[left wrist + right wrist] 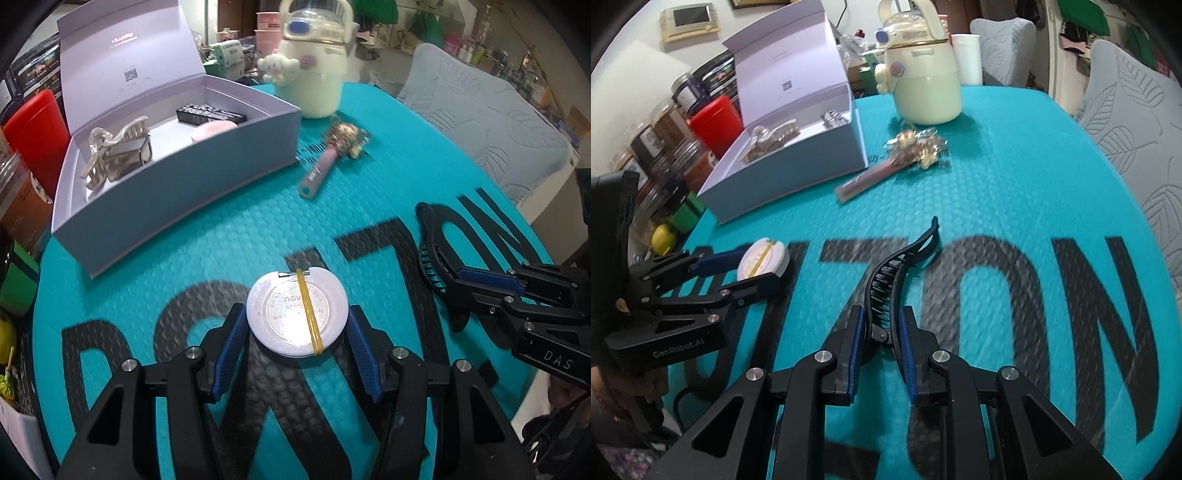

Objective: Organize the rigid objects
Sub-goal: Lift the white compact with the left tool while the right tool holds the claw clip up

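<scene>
My left gripper (pixel 297 325) is shut on a round white compact (pixel 297 312) bound with a yellow rubber band, held above the teal mat (pixel 369 206). My right gripper (pixel 882 332) is shut on the hinge end of a black hair clip (pixel 905 262), which points away from me. From the right wrist view the left gripper (pixel 757 269) and the compact (pixel 762 260) show at the left. The right gripper (pixel 480 291) and the black clip (pixel 434 251) appear at the right of the left wrist view. An open lilac box (pixel 177 166) ahead holds a cream claw clip (pixel 114 147), a dark case (pixel 210 112) and a pink item (pixel 212 129).
A pink wand-like item with a glittery charm (pixel 332 155) lies on the mat beside the box. A cream bottle with a cartoon figure (pixel 314 70) stands behind it. Jars and a red container (pixel 716 122) line the left edge. A chair with a leaf-patterned cover (pixel 487 122) stands on the right.
</scene>
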### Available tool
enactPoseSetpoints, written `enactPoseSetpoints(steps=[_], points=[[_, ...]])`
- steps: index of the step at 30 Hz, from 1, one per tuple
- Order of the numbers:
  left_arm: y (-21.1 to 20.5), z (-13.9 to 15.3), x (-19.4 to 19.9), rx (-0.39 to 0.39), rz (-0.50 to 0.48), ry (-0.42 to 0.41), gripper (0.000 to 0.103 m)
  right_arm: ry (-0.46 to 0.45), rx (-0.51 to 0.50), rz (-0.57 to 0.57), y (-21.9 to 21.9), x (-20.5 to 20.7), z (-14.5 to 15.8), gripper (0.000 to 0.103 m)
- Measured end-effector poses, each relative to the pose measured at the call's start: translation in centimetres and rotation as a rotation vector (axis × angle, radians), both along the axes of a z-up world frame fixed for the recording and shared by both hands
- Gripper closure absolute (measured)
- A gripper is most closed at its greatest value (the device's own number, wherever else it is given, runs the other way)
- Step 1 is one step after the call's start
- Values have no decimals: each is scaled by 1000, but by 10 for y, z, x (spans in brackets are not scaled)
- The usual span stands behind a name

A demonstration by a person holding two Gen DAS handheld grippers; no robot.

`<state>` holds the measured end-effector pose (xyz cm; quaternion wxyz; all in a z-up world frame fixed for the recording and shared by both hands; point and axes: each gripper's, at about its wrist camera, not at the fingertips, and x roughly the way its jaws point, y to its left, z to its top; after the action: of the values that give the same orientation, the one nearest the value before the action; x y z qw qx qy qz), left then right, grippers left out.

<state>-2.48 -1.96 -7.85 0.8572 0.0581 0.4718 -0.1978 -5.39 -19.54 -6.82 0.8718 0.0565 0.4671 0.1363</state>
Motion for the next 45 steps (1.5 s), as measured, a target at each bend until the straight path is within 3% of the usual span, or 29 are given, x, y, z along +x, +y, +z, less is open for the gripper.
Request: enactPoseSetpoints(steps=[3,7,10,14,24,25,26,29,45], points=[[-1,-3,-7,0,-20,15,48,6,3,12,2,-9,0,84],[-8,-6,-9,49,-47,-24,48,-17,-38,11,8,-14,0,82],[-11,-7,-9,60,-45,-36,43,-12,-75,-9,11,-10,-6,57],[-12,-9,-4,58,-30,-31,27,-41,-133,-12,17,-9,-7,56],[-15,-11,-3,58,-7,-46,26,-73,-194,-19,24,-11,-9,58],[-15,-11,-4,58,-6,-50,31,-77,-203,-20,25,-11,-9,64],[-16,-10,-6,54,-11,-55,46,-83,-211,-20,26,-12,-9,76],[-19,-8,-9,56,-10,-57,48,-88,-214,-9,27,-14,-8,82],[-16,-2,-17,21,-21,-35,48,-78,-154,4,24,-20,-1,84]])
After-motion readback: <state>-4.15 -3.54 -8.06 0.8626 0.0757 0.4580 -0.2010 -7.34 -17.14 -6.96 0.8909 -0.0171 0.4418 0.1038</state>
